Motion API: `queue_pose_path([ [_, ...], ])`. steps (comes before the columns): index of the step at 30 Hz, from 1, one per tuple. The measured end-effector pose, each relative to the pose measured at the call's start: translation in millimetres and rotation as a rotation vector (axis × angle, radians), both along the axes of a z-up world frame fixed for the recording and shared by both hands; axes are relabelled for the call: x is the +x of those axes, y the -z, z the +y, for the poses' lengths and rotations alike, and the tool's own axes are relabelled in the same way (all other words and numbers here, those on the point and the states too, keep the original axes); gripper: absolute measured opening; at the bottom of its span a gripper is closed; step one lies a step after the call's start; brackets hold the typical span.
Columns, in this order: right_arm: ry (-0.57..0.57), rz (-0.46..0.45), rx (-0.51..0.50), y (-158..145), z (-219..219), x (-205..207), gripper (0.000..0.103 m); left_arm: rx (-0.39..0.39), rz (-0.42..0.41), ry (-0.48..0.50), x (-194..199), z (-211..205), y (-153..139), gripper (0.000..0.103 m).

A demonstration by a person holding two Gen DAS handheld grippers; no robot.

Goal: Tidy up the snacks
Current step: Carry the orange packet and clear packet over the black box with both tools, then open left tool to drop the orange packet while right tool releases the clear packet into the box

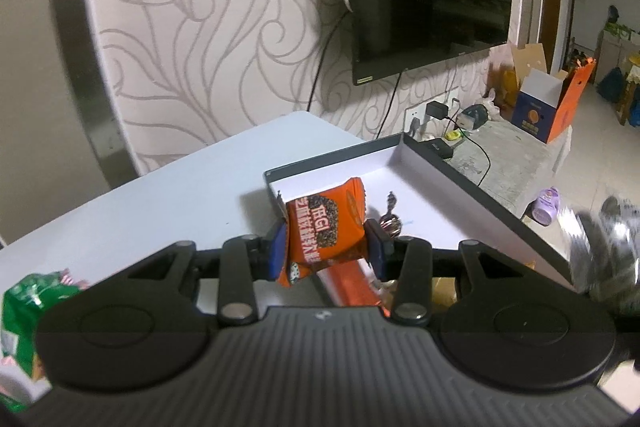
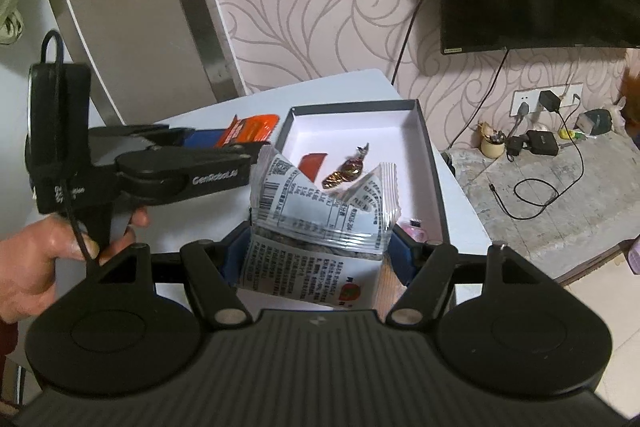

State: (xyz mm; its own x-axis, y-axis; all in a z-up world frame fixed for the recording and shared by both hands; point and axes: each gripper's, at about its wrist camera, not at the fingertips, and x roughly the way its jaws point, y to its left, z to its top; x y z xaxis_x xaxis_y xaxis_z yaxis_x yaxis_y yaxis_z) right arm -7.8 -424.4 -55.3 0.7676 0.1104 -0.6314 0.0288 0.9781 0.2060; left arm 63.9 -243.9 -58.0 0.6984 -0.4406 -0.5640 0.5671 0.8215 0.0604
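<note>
Open dark-rimmed box (image 2: 434, 163) with white inside sits on the white table (image 1: 160, 195). Inside it: a foil-wrapped candy (image 2: 347, 169), a red-orange packet (image 2: 313, 165) flat on the floor, and something pink (image 2: 414, 231) at the near right corner, partly hidden.

Left gripper (image 1: 326, 247) is clamped on an orange snack packet (image 1: 325, 227), held above the box's near left corner. Right gripper (image 2: 316, 255) is clamped on a silver-white snack packet (image 2: 320, 223), printed back facing the camera, held in front of the box's near edge.

Right wrist view only: the person's hand (image 2: 36, 263) on the left gripper's handle, and that gripper side-on with the orange packet sticking out. Left wrist view only: a green packet (image 1: 28, 303) on the table at lower left, and an orange and blue carton (image 1: 552, 107) on a low ledge beyond. The right gripper is just a blur at the left view's right edge.
</note>
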Motion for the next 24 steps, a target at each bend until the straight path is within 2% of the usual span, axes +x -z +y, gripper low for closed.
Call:
queue_pose_path([
  [10, -0.045, 0.03, -0.046, 10, -3, 11, 0.074, 0.032, -0.008, 0.02, 18, -37, 7, 0.045],
  [21, -0.085, 0.055, -0.119, 18, -2, 24, 0.074, 0.044, -0.006, 0.02, 35, -59, 6, 0.046],
  [23, -0.092, 0.067, -0.12, 21, -2, 27, 0.074, 0.048, -0.007, 0.02, 37, -62, 5, 0.05],
  [24, -0.097, 0.071, -0.122, 22, -1, 28, 0.074, 0.049, -0.003, 0.023, 38, -63, 5, 0.056],
])
